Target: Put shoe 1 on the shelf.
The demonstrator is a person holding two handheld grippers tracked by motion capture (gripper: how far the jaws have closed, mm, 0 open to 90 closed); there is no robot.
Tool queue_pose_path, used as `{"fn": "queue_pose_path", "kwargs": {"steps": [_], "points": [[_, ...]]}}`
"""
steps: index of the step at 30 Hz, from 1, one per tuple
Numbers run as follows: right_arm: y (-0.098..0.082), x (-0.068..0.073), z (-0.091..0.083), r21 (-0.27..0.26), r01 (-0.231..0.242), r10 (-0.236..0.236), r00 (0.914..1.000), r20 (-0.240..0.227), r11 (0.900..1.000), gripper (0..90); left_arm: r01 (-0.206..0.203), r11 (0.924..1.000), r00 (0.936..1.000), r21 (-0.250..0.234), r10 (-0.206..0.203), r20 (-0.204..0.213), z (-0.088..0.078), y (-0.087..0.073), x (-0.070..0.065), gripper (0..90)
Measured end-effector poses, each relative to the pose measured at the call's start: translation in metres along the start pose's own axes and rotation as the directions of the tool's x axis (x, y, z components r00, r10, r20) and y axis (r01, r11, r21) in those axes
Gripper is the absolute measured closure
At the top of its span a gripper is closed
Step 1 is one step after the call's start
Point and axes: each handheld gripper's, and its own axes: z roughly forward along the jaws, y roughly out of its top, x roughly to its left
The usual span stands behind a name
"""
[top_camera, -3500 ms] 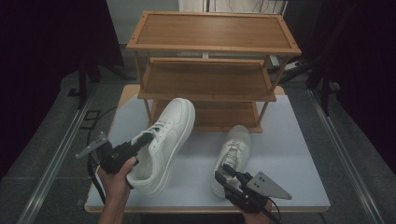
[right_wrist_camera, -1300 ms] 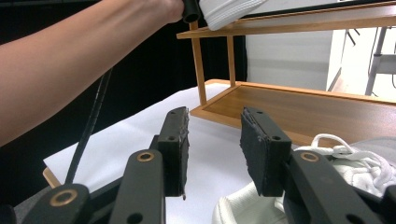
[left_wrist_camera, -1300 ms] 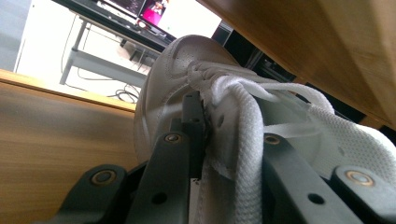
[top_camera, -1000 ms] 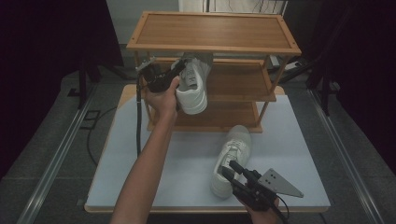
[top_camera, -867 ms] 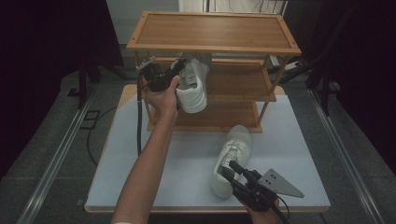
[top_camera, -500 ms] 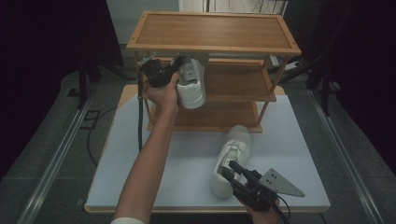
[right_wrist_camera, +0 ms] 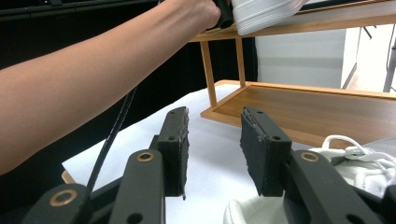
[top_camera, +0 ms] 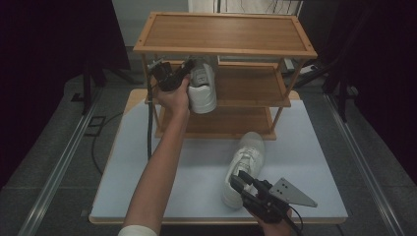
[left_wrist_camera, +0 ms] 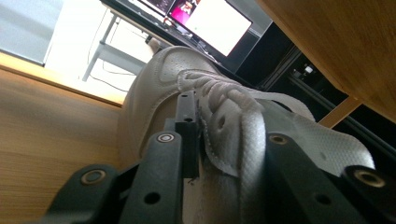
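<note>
On the middle shelf (top_camera: 246, 86) of the wooden rack (top_camera: 223, 34) sits one white sneaker (top_camera: 200, 87), toe pushed in toward the back and heel hanging a little past the front edge. The left tool (top_camera: 183, 73) is at that shoe's collar: in the left gripper view the shoe's side wall and tongue lie between its jaws, which have just been opening, with a sliver of space showing at one pad, so the grip looks to be letting go rather than clamping. Going by that, the first shoe is as good as placed, and all that remains for it is to draw the tool clear.

Second white sneaker (top_camera: 244, 167) lies on the counter (top_camera: 147, 162), just in front of the rack's bottom shelf. Right tool (top_camera: 240, 183) rests at its heel end, jaws moderately apart and holding nothing; the right gripper view shows bare space between the pads, with the shoe low and to one side. So roughly half the work appears done: this shoe still has to be gripped, lifted and set on the rack.
</note>
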Motion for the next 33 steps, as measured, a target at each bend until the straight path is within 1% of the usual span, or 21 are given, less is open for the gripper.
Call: {"fn": "queue_pose_path", "kwargs": {"steps": [1,4,5,6,7,8,9,11,12,15,16,17,18,21,25,27,28,30,31,32,33], "points": [[0.0,0.001,0.0,0.001,0.002,-0.002,1.0,-0.002,1.0,61.8,-0.042,0.9982,0.9991,0.043,0.042,-0.003,-0.002,0.001,0.004,75.1],[0.0,0.002,0.0,0.001,0.005,-0.005,1.0,-0.007,1.0,61.8,-0.033,0.9984,0.9995,0.046,0.033,-0.003,-0.001,0.001,0.006,72.6],[0.0,0.002,0.0,0.001,0.005,-0.005,1.0,-0.008,1.0,61.8,-0.003,0.999,1.0,0.044,0.003,0.0,0.001,0.001,0.007,71.4],[0.0,0.003,0.0,0.001,0.006,-0.006,0.9999,-0.008,1.0,61.7,0.011,0.9992,0.9999,0.039,-0.012,0.004,0.002,0.001,0.007,70.6],[0.0,0.003,0.0,0.001,0.006,-0.006,0.9999,-0.008,1.0,61.8,0.013,0.9988,0.9999,0.047,-0.014,0.007,0.002,0.001,0.008,69.3],[0.0,0.003,0.0,0.001,0.007,-0.007,0.9999,-0.008,1.0,61.7,0.029,0.9983,0.9995,0.051,-0.03,0.009,0.004,0.002,0.008,68.3],[0.0,0.002,0.0,0.001,0.006,-0.006,1.0,-0.008,1.0,61.7,0.009,0.9973,0.9999,0.073,-0.01,0.011,0.005,0.003,0.009,66.7],[0.0,0.002,0.0,0.002,0.006,-0.006,0.9999,-0.008,1.0,61.7,0.007,0.996,0.9999,0.089,-0.008,0.015,0.007,0.004,0.008,63.8],[0.0,0.002,0.0,0.002,0.007,-0.007,0.9999,-0.007,1.0,61.7,0.014,0.9957,0.9996,0.091,-0.016,0.022,0.009,0.004,0.007,61.9],[-0.001,0.002,0.0,0.004,0.006,-0.006,1.0,-0.008,1.0,61.6,0.014,0.9959,0.9977,0.09,-0.02,0.064,0.011,0.004,0.006,55.8],[-0.001,0.002,0.0,0.004,0.006,-0.006,1.0,-0.008,1.0,61.6,0.014,0.9959,0.9977,0.09,-0.02,0.064,0.011,0.004,0.006,53.7],[-0.001,0.003,0.0,0.005,0.007,-0.007,0.9999,-0.008,1.0,61.6,0.025,0.9956,0.9968,0.09,-0.032,0.073,0.011,0.004,0.005,51.0],[-0.001,0.003,0.0,0.005,0.008,-0.008,0.9999,-0.008,1.0,61.6,0.027,0.9954,0.9962,0.092,-0.035,0.08,0.01,0.003,0.006,50.3],[-0.001,0.003,0.0,0.005,0.013,-0.013,0.9999,-0.007,1.0,61.6,0.055,0.9944,0.9931,0.09,-0.064,0.098,0.008,0.002,0.008,47.5],[-0.002,0.005,0.001,0.008,0.019,-0.019,0.9998,-0.008,1.0,61.5,0.028,0.9967,0.9936,0.075,-0.036,0.107,0.002,0.001,0.009,47.0],[-0.002,0.005,0.002,0.011,0.021,-0.021,0.9998,-0.008,1.0,61.5,0.039,0.9959,0.9914,0.082,-0.049,0.122,-0.002,0.002,0.008,46.5],[-0.002,0.006,0.002,0.012,0.021,-0.021,0.9997,-0.008,1.0,61.5,0.059,0.9954,0.9894,0.075,-0.068,0.128,-0.003,0.002,0.006,46.0],[-0.003,0.006,0.002,0.016,0.018,-0.018,0.9998,-0.008,1.0,61.5,0.067,0.9961,0.9874,0.057,-0.074,0.14,-0.008,0.002,0.005,45.9],[-0.003,0.006,0.003,0.016,0.022,-0.022,0.9997,-0.01,1.0,61.5,0.047,0.9965,0.9868,0.069,-0.057,0.151,-0.011,0.002,0.007,45.6],[-0.003,0.007,0.003,0.018,0.021,-0.02,0.9997,-0.011,1.0,61.5,0.013,0.9967,0.9878,0.08,-0.026,0.153,-0.015,0.002,0.009,45.6],[-0.003,0.008,0.003,0.02,0.024,-0.024,0.9996,-0.017,0.999,61.4,0.009,0.9966,0.9883,0.082,-0.022,0.151,-0.017,0.001,0.01,45.6]]}}
